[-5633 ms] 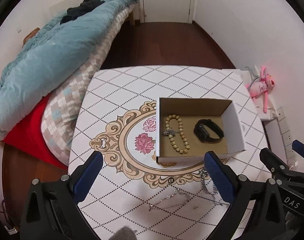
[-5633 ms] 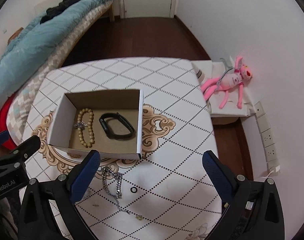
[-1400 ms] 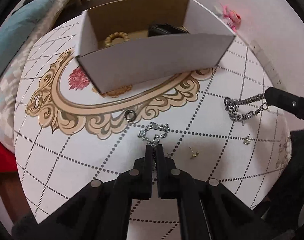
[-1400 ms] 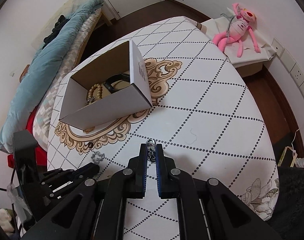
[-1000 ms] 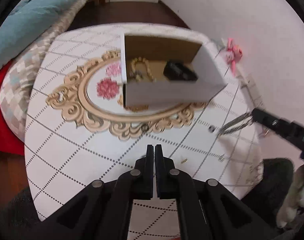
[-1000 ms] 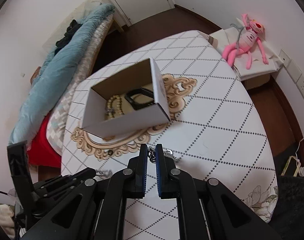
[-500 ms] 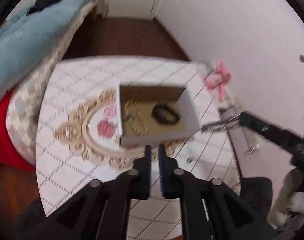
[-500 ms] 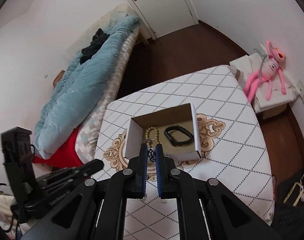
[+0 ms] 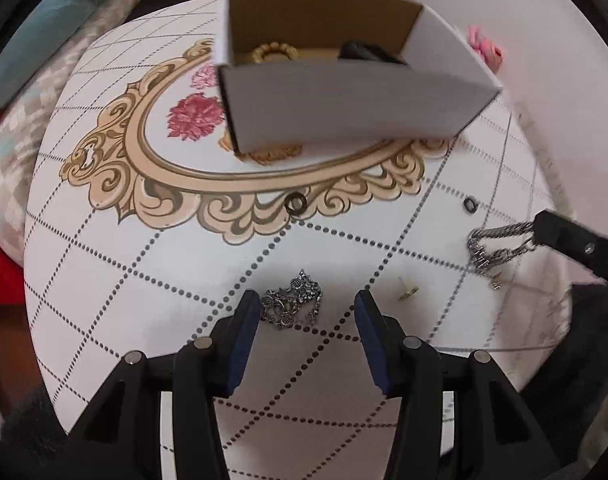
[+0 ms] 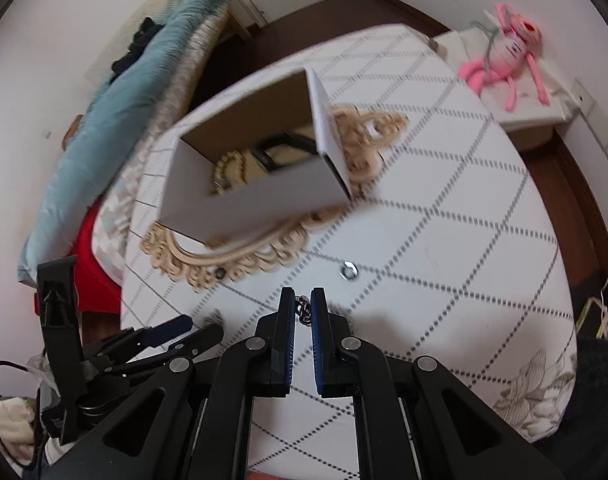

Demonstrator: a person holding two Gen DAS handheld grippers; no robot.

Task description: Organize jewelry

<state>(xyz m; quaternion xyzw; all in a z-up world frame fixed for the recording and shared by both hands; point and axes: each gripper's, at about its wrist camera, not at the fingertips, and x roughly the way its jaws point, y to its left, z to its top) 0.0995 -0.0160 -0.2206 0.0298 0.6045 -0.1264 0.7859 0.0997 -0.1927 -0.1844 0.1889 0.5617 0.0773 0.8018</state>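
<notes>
Right then — Left gripper [image 9: 307,308]: low over the table [image 9: 104,272], jaws opening as we speak, and the small silver bracelet [image 9: 292,305] lies in a loose heap on the table between the fingertips, closer to the left pad; no pad presses on it.
Right gripper [image 10: 302,309]: fingers nearly together, pinching a link of the silver chain [image 9: 493,248]; in the left wrist view the chain hangs in a loop from its tip, its low end at the table or just above it.
Box [image 9: 343,92]: open cardboard, well behind both grippers, already holding a bead bracelet [image 9: 274,51] and a dark band [image 9: 369,53].
Loose bits: a dark ring [image 9: 296,204] on the gold scrollwork, a second ring [image 9: 470,205] further right, a gold stud [image 9: 407,291] just right of the left gripper.
How it will handle: the bracelet looks light, limp and slithery — no stiffness at all, likely to sag or slip through a shallow pinch.
Where to grip: I'd go for the bunched ornate middle, pads closing square across the heap, not a single trailing link.
Risk: dragging it sideways, or knocking the nearby stud.
</notes>
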